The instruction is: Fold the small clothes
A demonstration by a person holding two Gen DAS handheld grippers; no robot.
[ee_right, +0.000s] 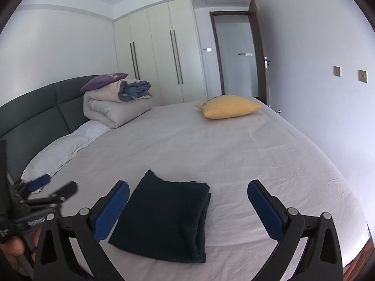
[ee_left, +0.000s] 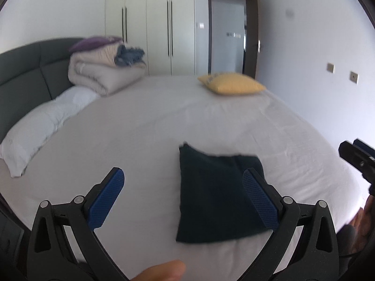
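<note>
The dark garment (ee_right: 161, 217) lies folded on the bed (ee_right: 234, 154), both grippers' jaws spread and empty, so the fold looks finished and only setting it aside remains.

Dark navy folded cloth (ee_right: 161, 217); yellow pillow (ee_right: 228, 106); pale grey sheet (ee_right: 234, 154); purple cushion (ee_right: 103, 80).

I see open sheet on the bed (ee_right: 234, 154) on all sides of the folded dark garment (ee_right: 164, 217), so approach is unobstructed from the front and both sides. The yellow cushion (ee_right: 228, 106) sits well apart at the far edge. The white pillow (ee_right: 61, 152) and folded duvet stack (ee_right: 117, 107) block the left side along the headboard (ee_right: 35, 117).
</note>
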